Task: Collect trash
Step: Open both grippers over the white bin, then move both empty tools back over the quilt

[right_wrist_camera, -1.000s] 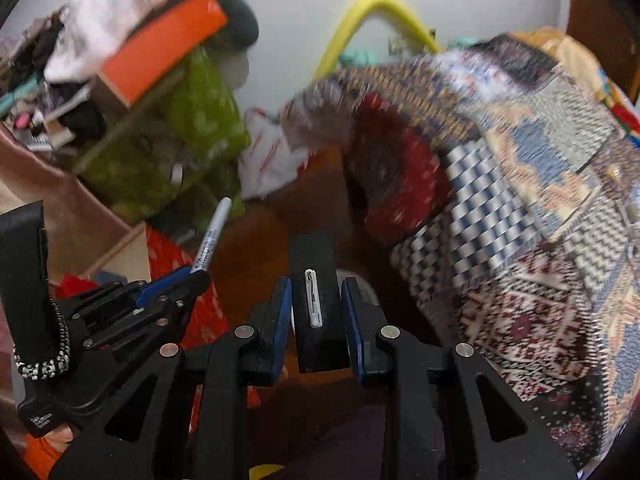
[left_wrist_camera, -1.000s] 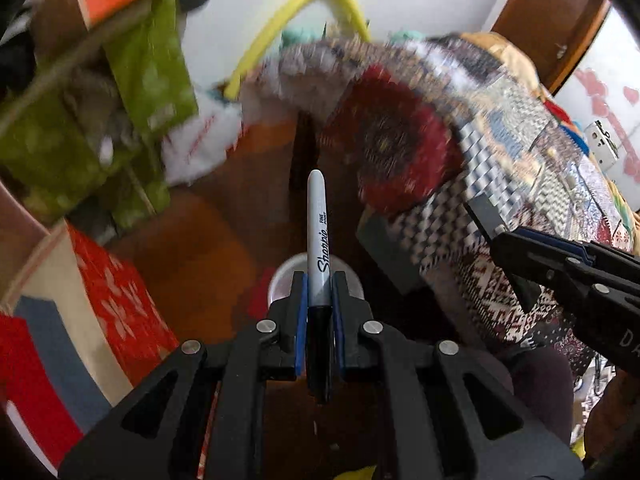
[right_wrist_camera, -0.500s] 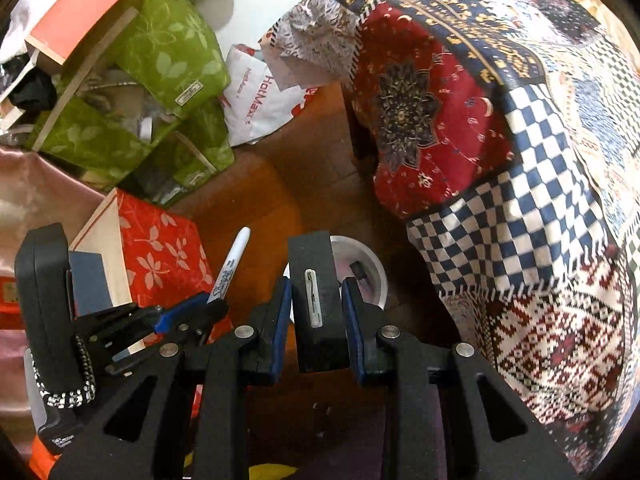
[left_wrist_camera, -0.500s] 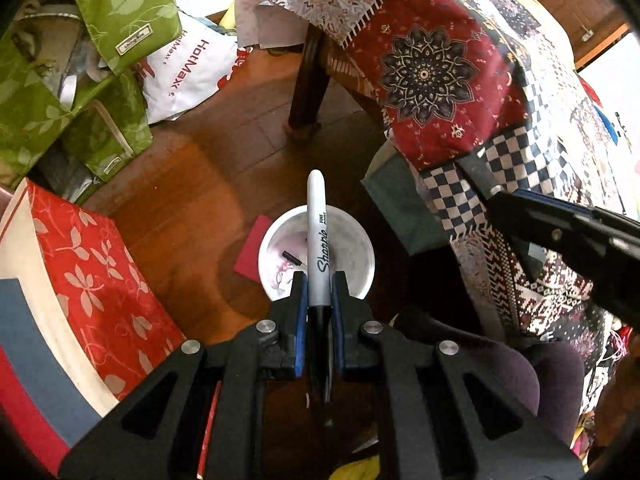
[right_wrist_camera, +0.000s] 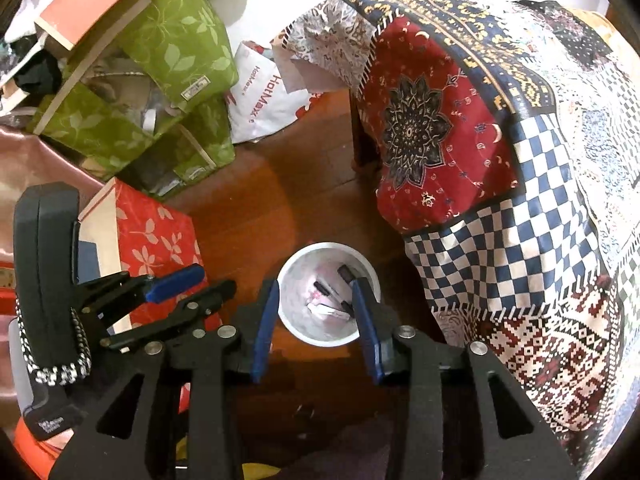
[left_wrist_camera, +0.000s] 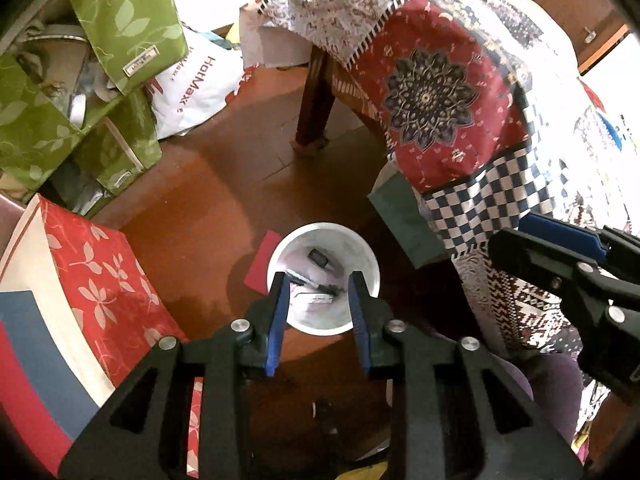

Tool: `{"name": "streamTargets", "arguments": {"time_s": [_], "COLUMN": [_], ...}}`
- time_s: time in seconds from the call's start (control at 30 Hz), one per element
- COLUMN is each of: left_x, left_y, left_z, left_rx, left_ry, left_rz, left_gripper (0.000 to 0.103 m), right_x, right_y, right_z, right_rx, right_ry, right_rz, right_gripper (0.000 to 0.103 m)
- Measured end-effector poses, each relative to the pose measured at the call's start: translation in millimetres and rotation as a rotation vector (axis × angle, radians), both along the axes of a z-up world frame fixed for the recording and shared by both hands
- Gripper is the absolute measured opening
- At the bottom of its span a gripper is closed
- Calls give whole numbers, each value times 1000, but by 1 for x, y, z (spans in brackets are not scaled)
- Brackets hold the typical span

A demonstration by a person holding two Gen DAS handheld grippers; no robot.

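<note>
over the white bin (left_wrist_camera: 322, 280) on the floor, my left gripper (left_wrist_camera: 319, 304) and right gripper (right_wrist_camera: 315, 312) have just been opening, nothing between them; marker (left_wrist_camera: 316, 287) and black piece (right_wrist_camera: 346, 273) lie inside; next, fetching more trash.

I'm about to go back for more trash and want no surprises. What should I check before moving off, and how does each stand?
1. Left gripper empty, jaws just opened: ok.
2. Right gripper empty, jaws just opened: ok.
3. Marker down inside the white bin: ok.
4. Black clip-like piece in the bin: ok.
5. Bin upright on the floor: ok.
6. Red paper beside the bin, not inside: not ok.
</note>
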State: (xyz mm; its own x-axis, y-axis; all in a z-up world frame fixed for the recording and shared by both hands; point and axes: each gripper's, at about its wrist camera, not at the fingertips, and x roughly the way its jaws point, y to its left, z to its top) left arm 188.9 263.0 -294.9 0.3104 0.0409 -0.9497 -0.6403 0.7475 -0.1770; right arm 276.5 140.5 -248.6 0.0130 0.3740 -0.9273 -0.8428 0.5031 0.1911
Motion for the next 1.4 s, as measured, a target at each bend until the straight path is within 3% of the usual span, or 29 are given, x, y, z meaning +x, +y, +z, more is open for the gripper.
{"name": "streamTargets", "arguments": {"time_s": [0.27,0.7,1.03,1.4], "left_x": [-18,-26,2,75], "left_y": [-15,-59,-119,-200], "left_z": [50,137,178,188], "left_rx": [75,188,232,179], "left_ry": [-79,-232,-320,-381], "left_rz": [-3,-50,-188,-405], "left_gripper": [29,29,29,29], "right_x": [-6,-22,-16,19], "right_y": [-28,-102,-167,-261], "right_z": [38,118,146,163], "right_rx": [82,237,291,279], "right_ry": [-39,-217,-303,-392], "right_rz": [-32,-106,-234,-451], "right_gripper": [35,35,35,35]}}
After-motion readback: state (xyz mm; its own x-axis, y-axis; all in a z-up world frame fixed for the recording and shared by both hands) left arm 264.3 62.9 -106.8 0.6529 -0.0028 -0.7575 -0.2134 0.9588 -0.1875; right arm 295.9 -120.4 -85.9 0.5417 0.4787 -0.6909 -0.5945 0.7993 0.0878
